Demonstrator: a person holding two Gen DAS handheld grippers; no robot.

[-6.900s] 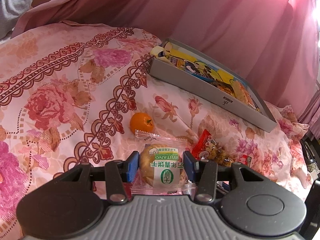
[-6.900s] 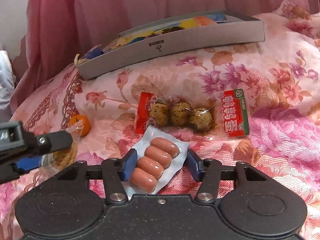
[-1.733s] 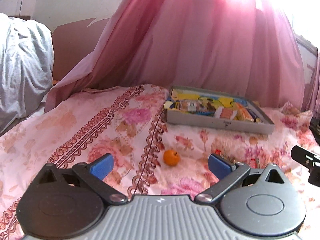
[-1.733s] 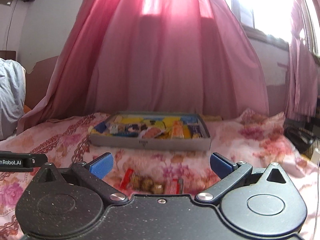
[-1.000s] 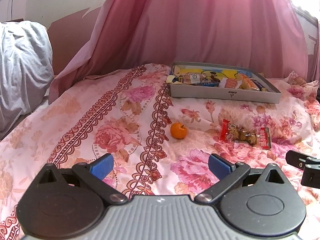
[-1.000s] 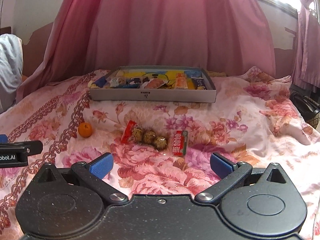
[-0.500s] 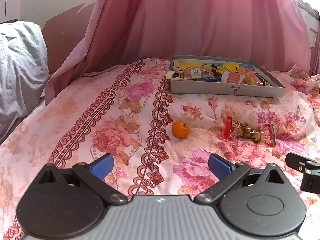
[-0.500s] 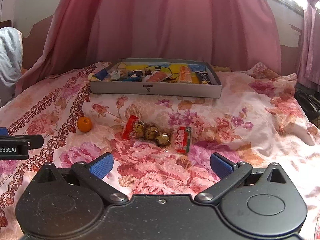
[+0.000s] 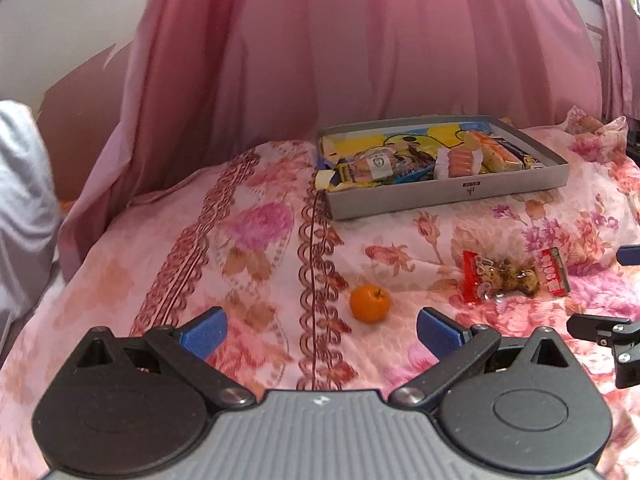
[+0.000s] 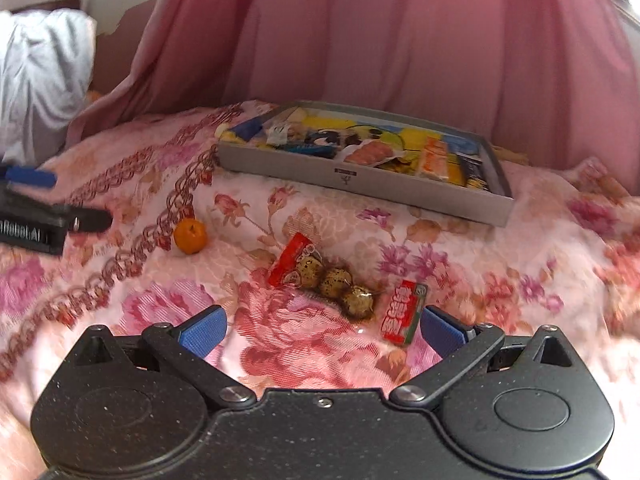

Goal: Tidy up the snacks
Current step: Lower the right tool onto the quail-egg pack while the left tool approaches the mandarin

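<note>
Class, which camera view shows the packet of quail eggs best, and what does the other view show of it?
The right wrist view: the packet of quail eggs lies close ahead of the open right gripper, its three speckled eggs distinct. The left wrist view shows the packet farther off to the right, smaller, the eggs harder to separate.

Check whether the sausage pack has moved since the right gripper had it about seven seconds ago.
Yes. The sausage pack now lies inside the grey box, no longer on the floral bedspread near the quail egg packet. Both grippers are open.
</note>
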